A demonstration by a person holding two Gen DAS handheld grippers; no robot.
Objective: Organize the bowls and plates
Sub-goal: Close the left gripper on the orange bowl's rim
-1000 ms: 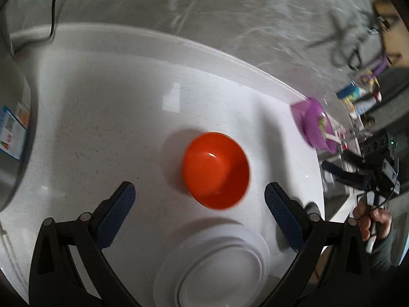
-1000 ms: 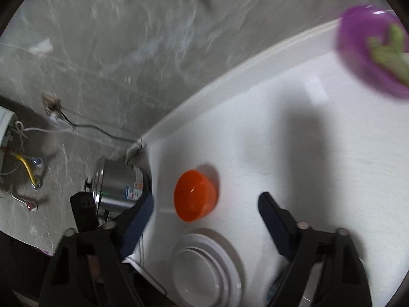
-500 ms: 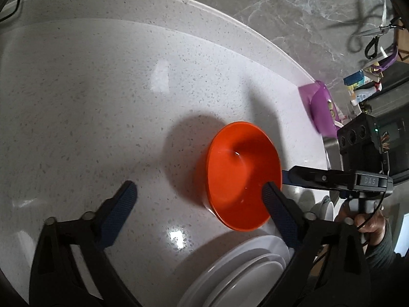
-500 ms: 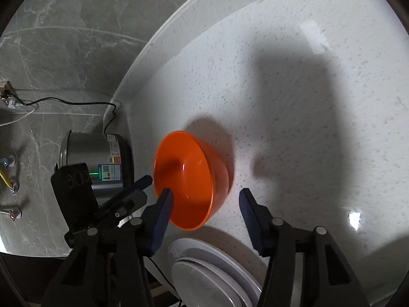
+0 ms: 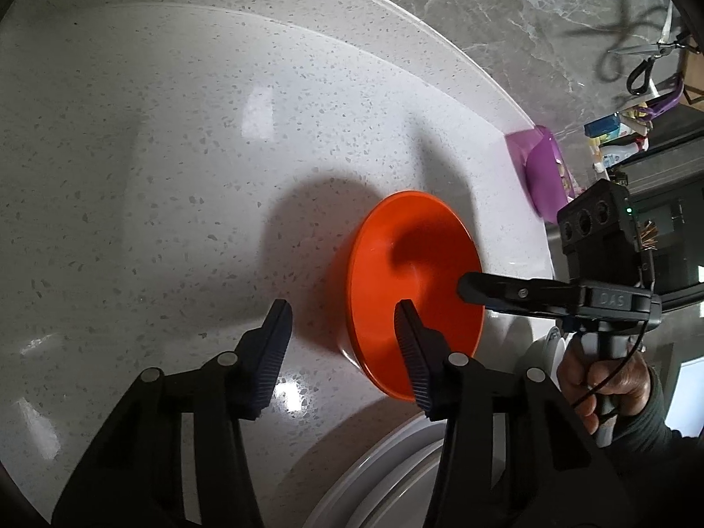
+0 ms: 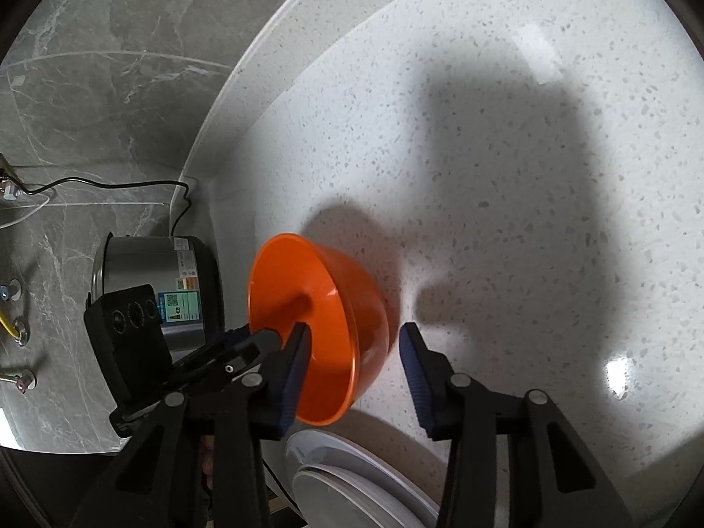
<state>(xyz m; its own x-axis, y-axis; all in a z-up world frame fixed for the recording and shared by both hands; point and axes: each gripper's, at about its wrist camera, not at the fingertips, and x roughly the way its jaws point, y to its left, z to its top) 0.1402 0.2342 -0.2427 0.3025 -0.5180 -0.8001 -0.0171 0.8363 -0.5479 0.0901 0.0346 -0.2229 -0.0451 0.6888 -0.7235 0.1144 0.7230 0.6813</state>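
Now both tongs closing astride orange bowl (image 5: 411,264) rim.

White plates (image 5: 396,484) cut off below

Raised lettering reading roughly "DAS" or "SVQ", seen inverted, stands on the black plastic body of the right gripper (image 5: 614,298) in the left wrist view; exact characters uncertain. The cylindrical stainless-steel cooker (image 6: 149,290) carries a blue-and-white energy-style sticker and smaller labels in the right wrist view; their print is too small to read.
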